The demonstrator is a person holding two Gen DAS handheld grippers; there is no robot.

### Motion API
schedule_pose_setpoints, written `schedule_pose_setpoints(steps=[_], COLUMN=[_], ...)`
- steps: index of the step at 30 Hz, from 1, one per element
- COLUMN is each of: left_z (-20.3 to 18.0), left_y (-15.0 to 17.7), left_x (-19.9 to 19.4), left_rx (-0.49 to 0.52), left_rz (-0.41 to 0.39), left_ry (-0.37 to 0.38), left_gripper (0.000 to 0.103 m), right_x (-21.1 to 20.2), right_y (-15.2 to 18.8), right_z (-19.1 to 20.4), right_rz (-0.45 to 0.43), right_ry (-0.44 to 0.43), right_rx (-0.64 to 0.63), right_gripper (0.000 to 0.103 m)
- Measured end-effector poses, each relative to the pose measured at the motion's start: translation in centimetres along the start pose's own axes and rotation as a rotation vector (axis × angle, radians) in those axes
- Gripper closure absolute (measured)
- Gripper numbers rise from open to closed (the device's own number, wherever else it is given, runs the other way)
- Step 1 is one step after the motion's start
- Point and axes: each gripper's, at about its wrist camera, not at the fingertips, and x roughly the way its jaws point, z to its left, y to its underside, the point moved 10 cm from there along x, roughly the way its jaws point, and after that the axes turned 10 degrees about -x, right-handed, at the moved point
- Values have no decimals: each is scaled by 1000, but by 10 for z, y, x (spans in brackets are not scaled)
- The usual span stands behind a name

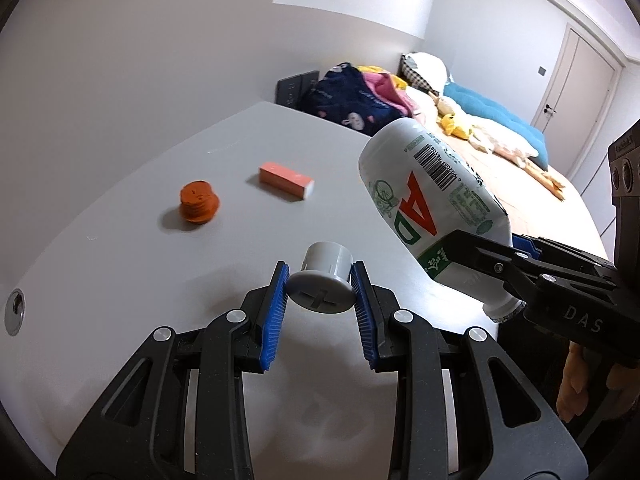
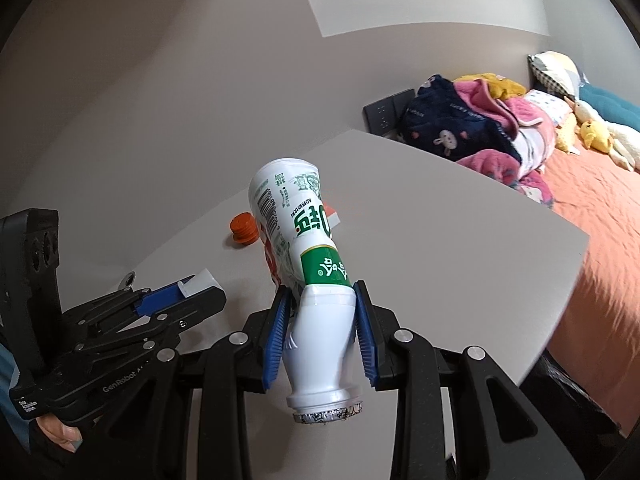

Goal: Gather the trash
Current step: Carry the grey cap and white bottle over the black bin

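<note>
A gray cap (image 1: pixel 322 280) was pinched by the left tongs (image 1: pixel 320 292), a white bottle (image 2: pixel 308 264) by the right tongs (image 2: pixel 322 320). An orange lid (image 1: pixel 199 202) and a small box (image 1: pixel 286 181) were left on the table (image 1: pixel 120 260).

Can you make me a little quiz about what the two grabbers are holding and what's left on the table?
1. True or false: the left gripper is empty.
2. What is pinched in the right gripper?
A. a spoon
B. a white drink bottle
C. a sock
3. Fill in: two orange things lie on the grey table, a round plug and a small ____.

Key
1. False. Its fingers pinch a grey cap.
2. B. The white drink bottle is gripped near its neck, base pointing away from the camera.
3. Box. The orange box lies apart from the orange plug.
</note>
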Motion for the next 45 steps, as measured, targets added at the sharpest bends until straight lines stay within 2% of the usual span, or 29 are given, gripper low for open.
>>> schedule_pose_setpoints(steps=[20, 36, 45], left_z=[-69, -126, -163], left_y=[34, 65, 91], left_x=[-45, -61, -60], left_rx=[69, 156, 208], left_rz=[-27, -21, 10], left_ry=[74, 134, 186], left_gripper=[71, 71, 71], right_x=[-98, -166, -196], right_y=[43, 81, 98], right_z=[-21, -45, -67], right_rz=[-69, -113, -138], right_ry=[48, 127, 176], right_rx=[58, 99, 135], right_gripper=[69, 69, 69])
